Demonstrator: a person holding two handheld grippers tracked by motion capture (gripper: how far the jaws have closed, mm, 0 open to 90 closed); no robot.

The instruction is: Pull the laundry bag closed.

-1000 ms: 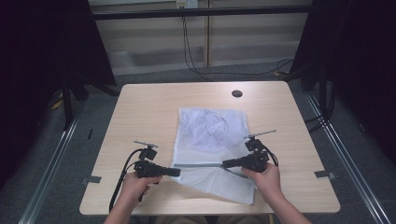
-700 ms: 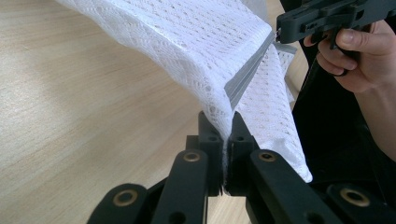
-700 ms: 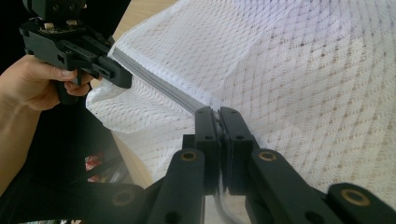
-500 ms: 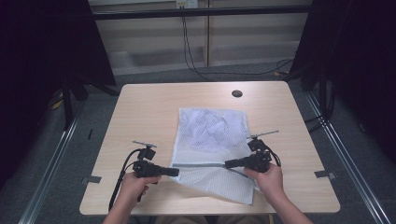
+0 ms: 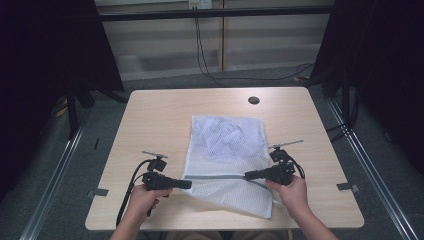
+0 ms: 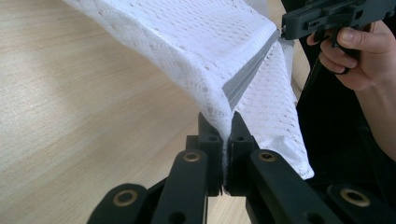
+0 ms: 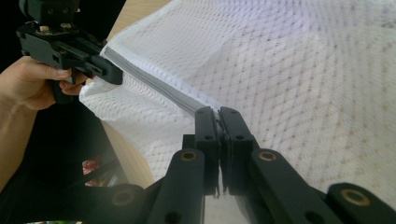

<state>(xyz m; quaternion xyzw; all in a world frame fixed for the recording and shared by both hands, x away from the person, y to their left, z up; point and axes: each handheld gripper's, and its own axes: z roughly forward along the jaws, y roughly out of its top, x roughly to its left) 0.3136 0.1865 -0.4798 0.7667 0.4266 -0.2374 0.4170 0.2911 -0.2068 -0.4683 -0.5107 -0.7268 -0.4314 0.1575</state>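
On the near half of the table (image 5: pixel 150 115) lay the mesh bag (image 5: pixel 225 145), its front edge raised off the wood. Your left gripper (image 5: pixel 186 184) had its jaws closed on the bag's left end, mesh pinched between them right by the grey zipper (image 6: pixel 247 74). Your right gripper (image 5: pixel 248 175) had its jaws pressed together at the zipper's other end, though what exactly they pinched was unclear. Between the two, the zipper ran in a straight line. Your hands (image 5: pixel 292 192) held both handles near the table's front edge.
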